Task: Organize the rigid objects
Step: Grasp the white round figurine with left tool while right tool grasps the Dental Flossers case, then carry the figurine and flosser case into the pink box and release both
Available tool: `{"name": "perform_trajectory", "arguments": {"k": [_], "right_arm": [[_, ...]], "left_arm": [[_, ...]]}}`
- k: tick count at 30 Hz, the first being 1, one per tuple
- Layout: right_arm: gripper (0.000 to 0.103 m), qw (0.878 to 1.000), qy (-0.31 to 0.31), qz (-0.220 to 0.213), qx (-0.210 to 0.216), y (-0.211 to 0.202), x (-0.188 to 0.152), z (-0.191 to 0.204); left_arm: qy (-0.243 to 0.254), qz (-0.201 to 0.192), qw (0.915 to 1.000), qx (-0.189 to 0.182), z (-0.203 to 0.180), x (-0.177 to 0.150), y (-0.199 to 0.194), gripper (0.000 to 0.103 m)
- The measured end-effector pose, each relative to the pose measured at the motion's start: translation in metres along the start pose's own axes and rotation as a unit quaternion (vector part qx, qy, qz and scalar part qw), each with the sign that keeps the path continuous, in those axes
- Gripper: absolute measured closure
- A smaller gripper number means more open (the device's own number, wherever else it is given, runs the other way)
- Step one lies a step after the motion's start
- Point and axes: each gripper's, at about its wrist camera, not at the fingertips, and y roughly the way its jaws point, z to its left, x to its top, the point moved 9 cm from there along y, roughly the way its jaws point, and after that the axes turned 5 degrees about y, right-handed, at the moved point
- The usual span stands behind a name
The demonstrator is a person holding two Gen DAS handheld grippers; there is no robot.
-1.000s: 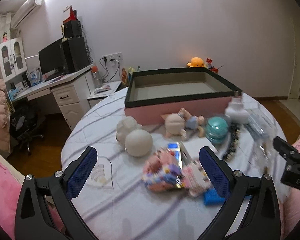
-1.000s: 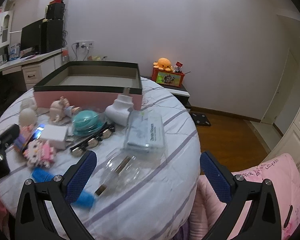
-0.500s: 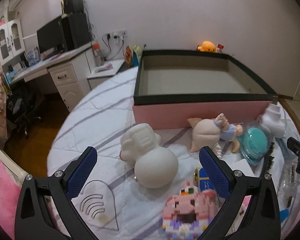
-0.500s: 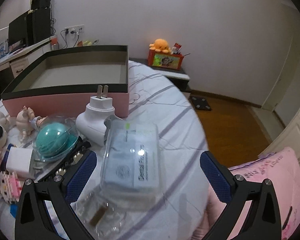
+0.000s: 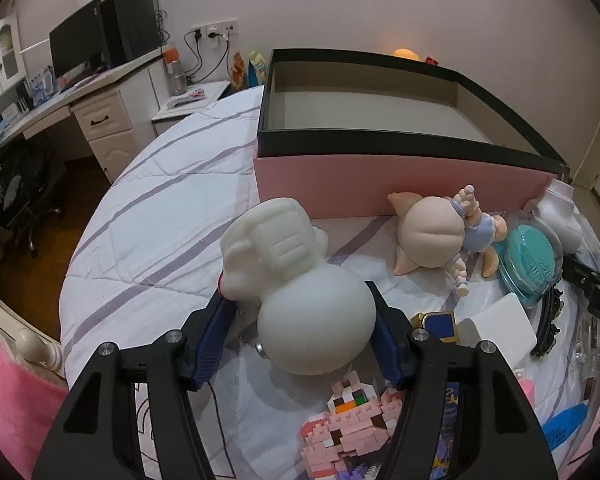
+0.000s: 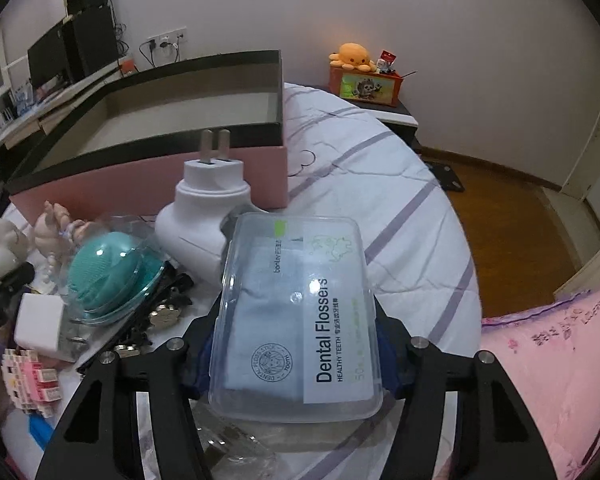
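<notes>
On the bed, our left gripper has its jaws closed against the round head of the white figure, which lies just in front of the pink box. Beside it sprawls the doll, with the teal brush to its right. Our right gripper has its jaws clamped on both sides of the floss box, which sits against the white plug near the pink box's corner. Pink bricks sit at the near edge.
</notes>
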Motion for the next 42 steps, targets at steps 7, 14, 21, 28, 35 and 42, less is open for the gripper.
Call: {"name": "perform_trajectory", "arguments": {"k": [7, 14, 21, 28, 35, 42], "right_arm": [[0.04, 1.0, 0.014, -0.017, 0.01, -0.019, 0.002, -0.004], [0.04, 0.998, 0.01, -0.067, 0.011, -0.057, 0.016, -0.004], [0.04, 0.991, 0.002, -0.129, 0.027, -0.114, 0.023, 0.004], [0.04, 0.979, -0.016, -0.195, 0.052, -0.176, 0.016, 0.02], [0.04, 0.967, -0.037, -0.243, 0.071, -0.217, 0.01, 0.037], [0.04, 0.962, -0.048, -0.257, 0.082, -0.223, 0.008, 0.047]], "left_arm": [[-0.001, -0.006, 1.0, 0.006, 0.002, 0.002, -0.014, 0.039], [0.0, -0.049, 0.9988, 0.01, 0.003, 0.011, -0.048, 0.039], [0.005, -0.118, 0.9928, 0.021, 0.002, 0.022, -0.11, 0.039], [0.008, -0.19, 0.981, 0.037, 0.002, 0.019, -0.178, 0.039], [0.01, -0.234, 0.9714, 0.041, -0.001, 0.012, -0.222, 0.039], [0.018, -0.253, 0.9667, 0.032, -0.008, 0.01, -0.24, 0.039]]}}
